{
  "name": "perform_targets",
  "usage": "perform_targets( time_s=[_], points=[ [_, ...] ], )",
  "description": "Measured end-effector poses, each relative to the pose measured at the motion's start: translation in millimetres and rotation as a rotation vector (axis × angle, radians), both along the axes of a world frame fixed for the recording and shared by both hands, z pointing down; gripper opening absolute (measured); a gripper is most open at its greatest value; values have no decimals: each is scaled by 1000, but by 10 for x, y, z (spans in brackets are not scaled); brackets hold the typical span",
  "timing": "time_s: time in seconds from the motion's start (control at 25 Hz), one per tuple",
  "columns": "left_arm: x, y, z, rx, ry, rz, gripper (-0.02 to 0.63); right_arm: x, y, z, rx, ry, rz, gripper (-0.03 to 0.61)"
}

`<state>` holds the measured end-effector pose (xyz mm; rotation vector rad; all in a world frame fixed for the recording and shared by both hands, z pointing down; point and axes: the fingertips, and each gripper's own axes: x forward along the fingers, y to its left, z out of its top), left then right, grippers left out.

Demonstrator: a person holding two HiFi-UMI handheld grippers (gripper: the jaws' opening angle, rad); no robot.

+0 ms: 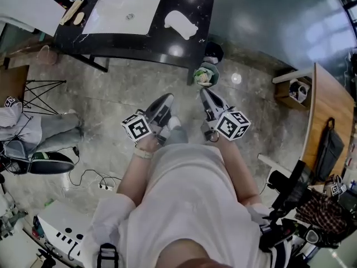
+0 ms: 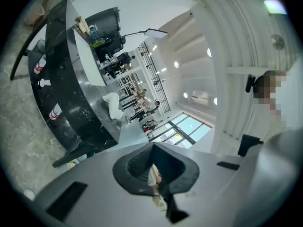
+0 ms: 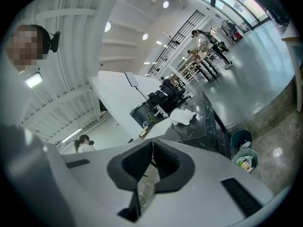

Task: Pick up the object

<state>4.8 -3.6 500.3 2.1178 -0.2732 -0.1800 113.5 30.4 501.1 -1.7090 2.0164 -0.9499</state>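
Note:
A white lumpy object (image 1: 180, 24) lies on the black marble table (image 1: 184, 49), to the right of a white basin (image 1: 122, 14). It also shows far off in the left gripper view as a white object (image 2: 112, 105) and in the right gripper view as a white object (image 3: 182, 117). Both grippers are held close to the person's body, over the floor and well short of the table. My left gripper (image 1: 167, 97) has its jaws together with nothing between them. My right gripper (image 1: 204, 91) is likewise shut and empty. Both point toward the table.
Two small waste bins (image 1: 206, 74) stand on the stone floor by the table's near right corner. A wooden desk (image 1: 329, 110) with a black bag is at the right. Cables and a power strip (image 1: 103, 186) lie at the left, near a folding rack (image 1: 39, 94).

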Motion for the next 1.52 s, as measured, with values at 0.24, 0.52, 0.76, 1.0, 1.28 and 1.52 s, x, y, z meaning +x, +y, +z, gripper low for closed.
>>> perform_targets(
  time_s=[0.24,0.52,0.76,1.0,1.28,1.52],
  points=[
    [-272,-448,52,-6,13,-61,5,-143,-481,20,-10,20,-37,18],
    [-485,-711,41,-1,-3,-170,5,-75,-935,12,-6,30,-93,20],
    [-584,-798,2,-6,-25,-255,5,-17,-1291,46,-11,56,-143,20],
    [-677,-936,43,3,-23,-323,5,-53,-1618,72,-41,224,-217,25],
    [-781,-986,7,8,-50,-390,5,46,-2055,137,-70,388,-298,227],
    [-804,-957,43,6,-52,-435,5,323,-2461,230,-101,584,-293,264]
  ],
)
